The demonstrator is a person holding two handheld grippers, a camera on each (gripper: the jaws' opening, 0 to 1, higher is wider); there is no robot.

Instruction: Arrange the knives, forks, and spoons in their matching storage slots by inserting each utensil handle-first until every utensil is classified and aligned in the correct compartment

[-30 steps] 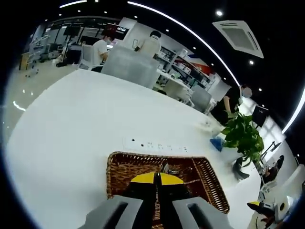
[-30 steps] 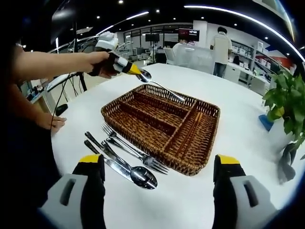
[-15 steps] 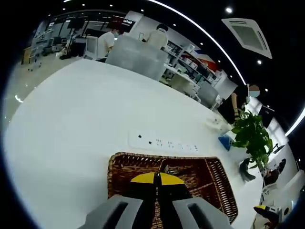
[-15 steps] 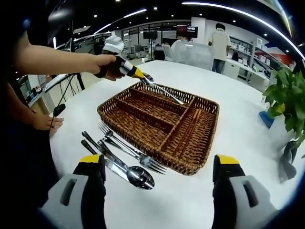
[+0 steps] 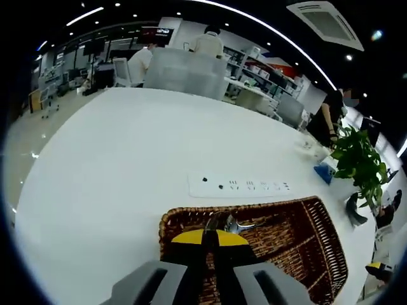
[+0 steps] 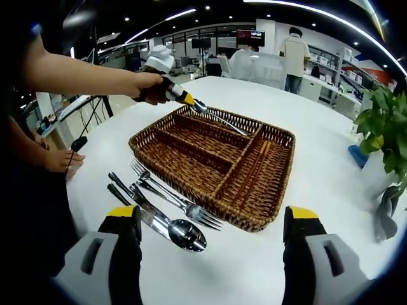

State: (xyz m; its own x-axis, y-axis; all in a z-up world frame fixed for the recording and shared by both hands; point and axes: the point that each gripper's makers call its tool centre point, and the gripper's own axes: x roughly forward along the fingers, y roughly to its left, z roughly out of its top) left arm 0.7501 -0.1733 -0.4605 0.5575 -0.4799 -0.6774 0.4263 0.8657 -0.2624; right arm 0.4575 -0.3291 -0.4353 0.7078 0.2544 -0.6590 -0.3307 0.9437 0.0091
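Note:
A brown wicker tray (image 6: 254,190) with long slots sits mid-table. Over its far left corner a hand holds my left gripper (image 6: 186,98), shut on a spoon (image 6: 226,122) near the bowl, the handle slanting down into the far slot. In the left gripper view the yellow-tipped jaws (image 5: 203,237) are pressed together, with the spoon (image 5: 224,222) poking out above the tray (image 5: 299,244). Forks (image 6: 172,198), knives (image 6: 130,198) and another spoon (image 6: 186,234) lie on the table in front of the tray. My right gripper (image 6: 211,221) stands open just above them, holding nothing.
A white power strip (image 5: 245,186) is set into the table beyond the tray. A potted plant (image 6: 385,121) stands at the right edge. The person's other hand (image 6: 63,160) rests on the table's left edge. Chairs and people are far behind.
The left gripper has shifted slightly with the spoon, still over the tray's far corner. The right gripper and the utensils on the table stay put.

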